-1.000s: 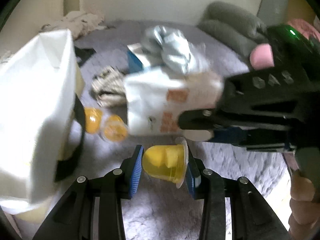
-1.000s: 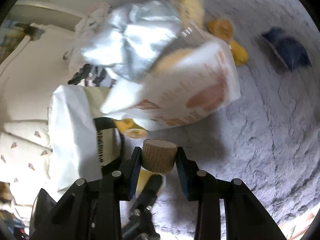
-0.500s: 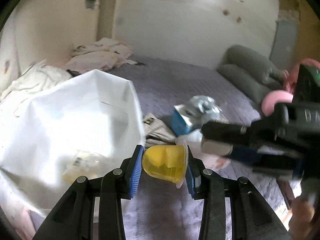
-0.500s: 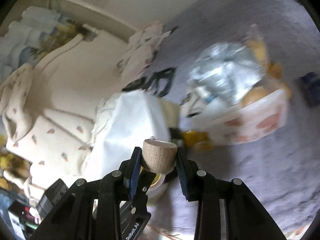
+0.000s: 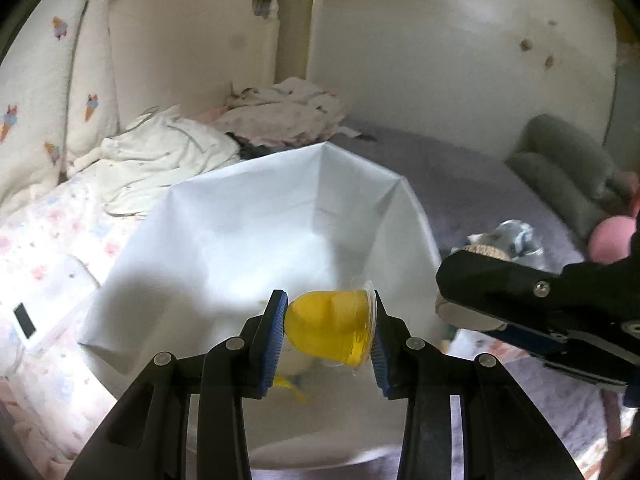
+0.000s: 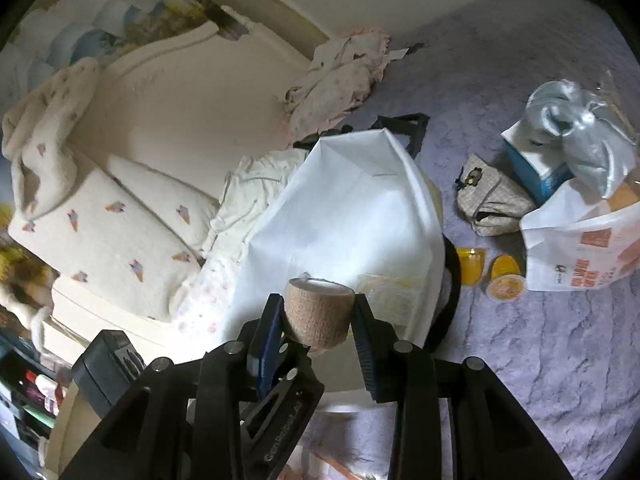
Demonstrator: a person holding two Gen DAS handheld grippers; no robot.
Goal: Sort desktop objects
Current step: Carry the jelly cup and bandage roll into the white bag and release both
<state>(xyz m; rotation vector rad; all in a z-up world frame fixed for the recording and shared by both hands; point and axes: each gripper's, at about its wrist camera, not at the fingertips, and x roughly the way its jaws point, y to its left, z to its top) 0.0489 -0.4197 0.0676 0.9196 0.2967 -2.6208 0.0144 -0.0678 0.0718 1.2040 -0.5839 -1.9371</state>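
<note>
Bed: It has a purple cover. All the things lie on it.
Pillow: It is cream with little ice cream cones, at the bed's far left edge.
White bag: It is big and open at the top. It stands near the left side of the bed, just past both tools.
Printed bag: It is white with orange marks. It lies to the right of the white bag, well apart from it.
Silver wrap: It is crumpled and sits on top of a blue box, near the right edge of the bed.
Small pouch: It is tan and checked. It lies between the white bag and the blue box.
Left tool: Its blue pads pinch a yellow jelly cup lying on its side. The cup hangs over the open mouth of the white bag.
Right tool: It is pressed onto a brown tape roll. The roll is in the air beside the white bag's rim.
Other jelly cups: Three small yellow cups lie on the bed between the white bag and the printed bag.
</note>
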